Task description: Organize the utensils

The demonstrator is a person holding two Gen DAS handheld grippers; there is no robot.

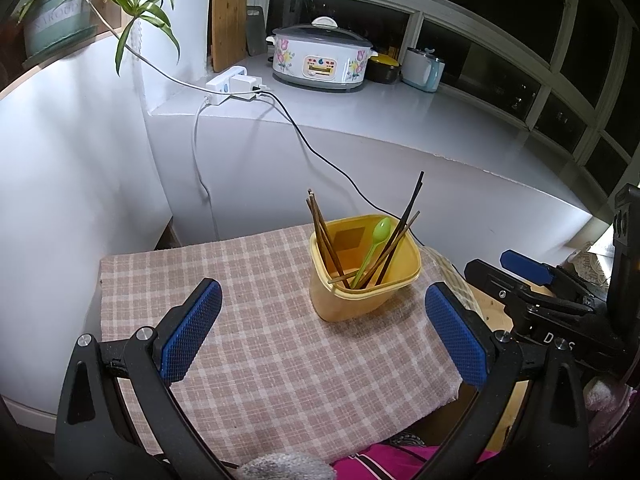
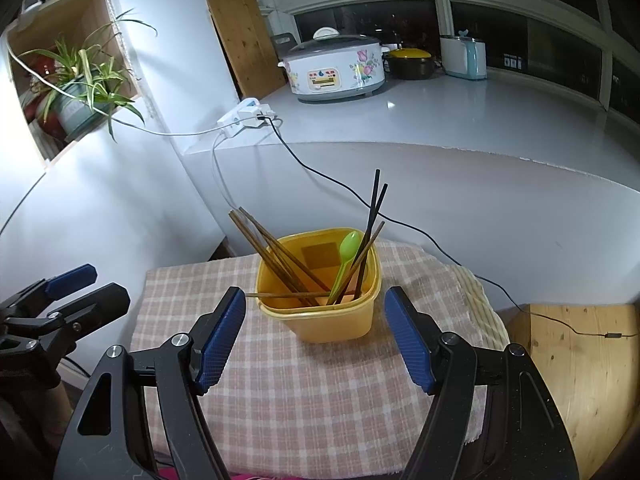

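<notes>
Both grippers hang back from the work, nothing in either. The left gripper [image 1: 324,328] has its jaws spread wide and empty over the checked cloth [image 1: 248,344]. The right gripper [image 2: 314,332] is open about as far, also empty, and sits just on the near side of the yellow tub [image 2: 320,312].

By the look of it the sorting step is close to done, or at a pause — no utensil lies loose on the cloth in either view, and everything visible stands in the tub, which sits toward the far right of the cloth.

Counted: one tub, one green spoon [image 2: 347,258], two black chopsticks [image 2: 374,216] leaning right, and a bundle of brown chopsticks [image 2: 272,256] leaning left — four or five, too overlapped to be sure. One brown stick [image 2: 280,295] lies flat across the near rim, its end poking out to the left.

The next move probably calls for the right gripper to pinch that stray stick and tip it upright inside, without knocking the tub over.
</notes>
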